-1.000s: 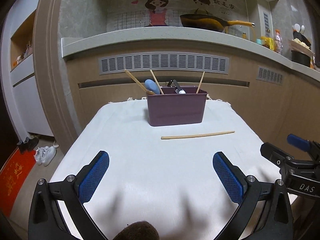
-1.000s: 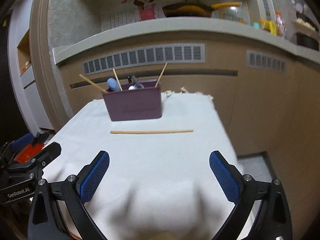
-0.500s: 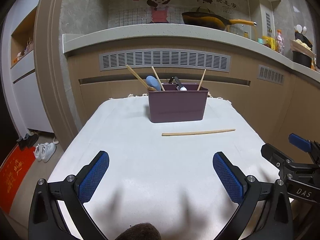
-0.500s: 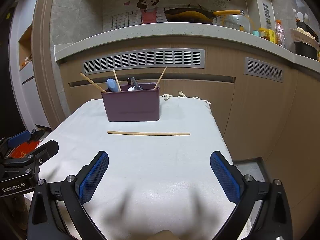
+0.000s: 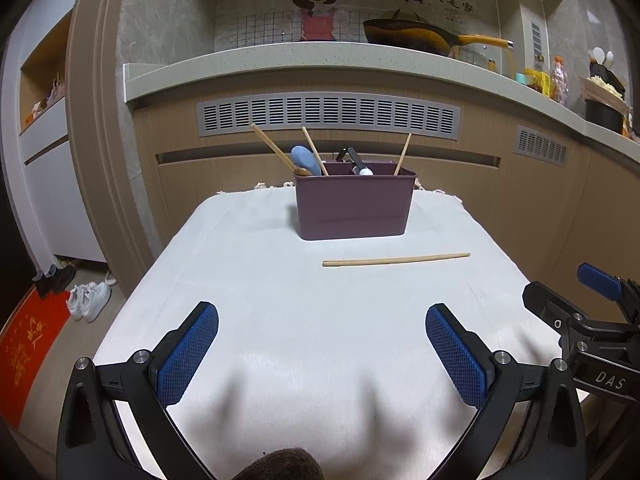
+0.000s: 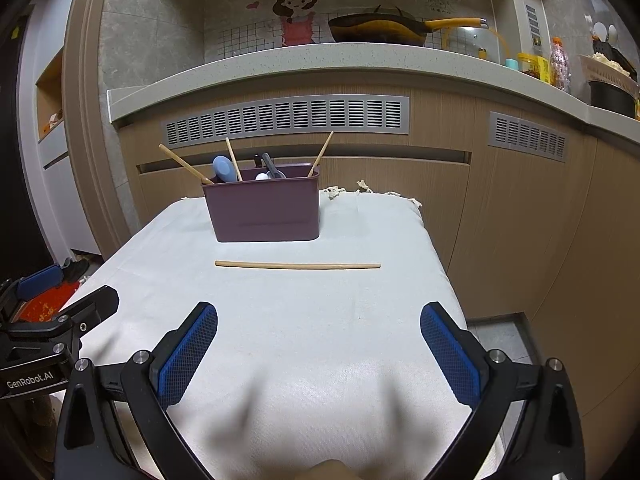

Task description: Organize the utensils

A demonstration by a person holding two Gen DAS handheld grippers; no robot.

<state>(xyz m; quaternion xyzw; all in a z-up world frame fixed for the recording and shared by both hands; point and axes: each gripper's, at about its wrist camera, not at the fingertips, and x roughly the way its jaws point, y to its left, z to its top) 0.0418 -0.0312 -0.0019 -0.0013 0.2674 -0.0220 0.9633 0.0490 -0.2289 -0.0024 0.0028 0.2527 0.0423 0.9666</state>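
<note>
Lying crosswise ahead of both gaping grippers: chopstick (image 5: 396,259), untouched, near purple caddy (image 5: 354,206).

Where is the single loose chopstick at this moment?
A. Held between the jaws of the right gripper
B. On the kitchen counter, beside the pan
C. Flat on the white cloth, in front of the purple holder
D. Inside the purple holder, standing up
C: the loose chopstick lies flat on the white cloth, just in front of the purple holder, and both the left gripper and the right gripper are open and hold nothing.
</note>
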